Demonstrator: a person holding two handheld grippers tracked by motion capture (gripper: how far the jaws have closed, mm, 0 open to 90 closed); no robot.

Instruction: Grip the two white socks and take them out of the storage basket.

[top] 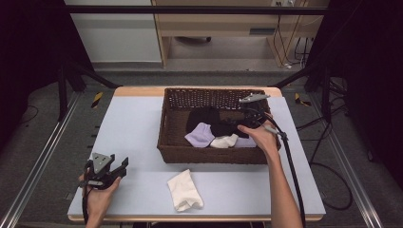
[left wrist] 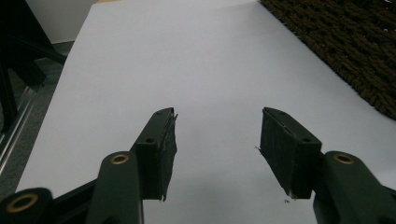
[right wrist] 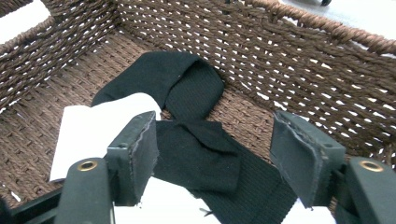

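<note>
From the high view, the right tongs (top: 247, 118) hang inside the wicker basket (top: 211, 155), near its right wall, over a black sock (top: 219, 124) that lies across the basket floor with its long axis running roughly left to right. A lilac sock (top: 199, 135) and a white sock (top: 225, 141) lie against the basket's near wall, just beside the black one. The right forearm reaches in from the near edge of the table (top: 133, 133), crossing the basket's near right corner, wrist bent downward. The left tongs (top: 121, 167) rest well left of the basket over bare table, pointing toward it. A cream sock (top: 184, 190) lies in front of the basket, toe end toward the near table edge.

In the left gripper view, the left tongs (left wrist: 215, 140) stand partly open with nothing between them; the basket wall (left wrist: 345, 51) is off to the right, open table ahead.

In the right gripper view, the right tongs (right wrist: 212, 149) gape wide, straddling the folded black sock (right wrist: 196, 116) without pressing it. The sock runs away toward the basket's far wall (right wrist: 280, 60), and the white sock (right wrist: 88, 130) lies beside the left jaw.
</note>
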